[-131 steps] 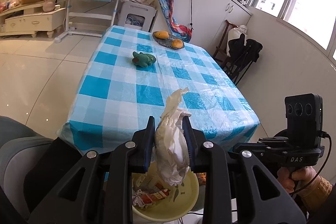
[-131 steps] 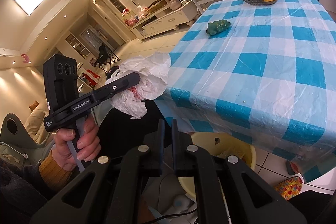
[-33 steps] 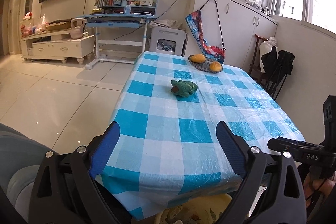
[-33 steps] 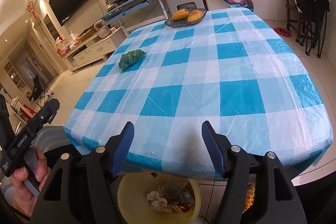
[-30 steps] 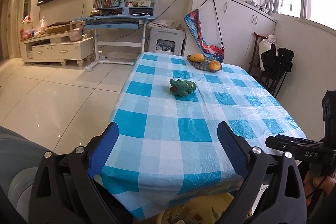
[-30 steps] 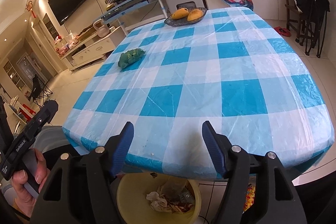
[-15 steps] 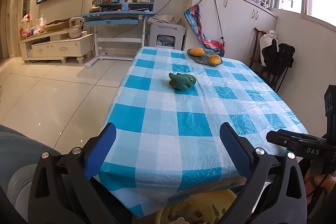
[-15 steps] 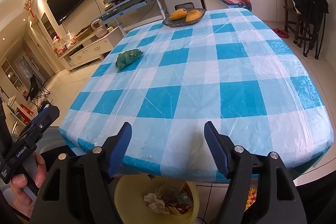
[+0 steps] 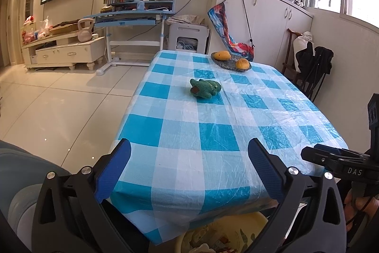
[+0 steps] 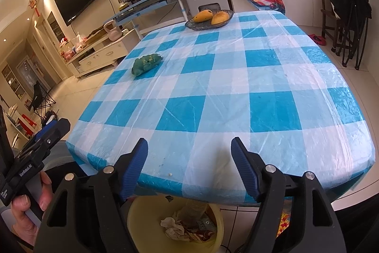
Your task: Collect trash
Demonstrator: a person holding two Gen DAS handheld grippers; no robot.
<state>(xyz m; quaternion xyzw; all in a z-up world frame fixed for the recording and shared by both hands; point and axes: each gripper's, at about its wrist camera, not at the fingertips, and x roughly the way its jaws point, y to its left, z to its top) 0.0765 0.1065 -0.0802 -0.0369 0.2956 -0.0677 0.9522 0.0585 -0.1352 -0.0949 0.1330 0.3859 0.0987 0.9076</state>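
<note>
My left gripper point(image 9: 189, 163) is open and empty, held above the near edge of the blue-and-white checked table point(image 9: 213, 129). My right gripper point(image 10: 189, 158) is also open and empty at the same edge. A yellow basin point(image 10: 213, 227) stands on the floor below the table edge and holds crumpled paper and wrappers point(image 10: 175, 227); it also shows in the left wrist view point(image 9: 251, 222). A green plush toy point(image 9: 205, 88) lies on the table's left middle, seen too in the right wrist view point(image 10: 145, 63).
A dark dish with two mangoes point(image 9: 231, 59) sits at the table's far end point(image 10: 209, 17). A chair with dark clothes point(image 9: 312, 63) stands to the right. A blue desk point(image 9: 132, 16) and white cabinet point(image 9: 64, 49) stand beyond. Tiled floor point(image 9: 59, 110) lies left.
Since 4.4 s ago my left gripper has let go of the crumpled paper and opened, and my right gripper opened. Over the last second both drifted slightly.
</note>
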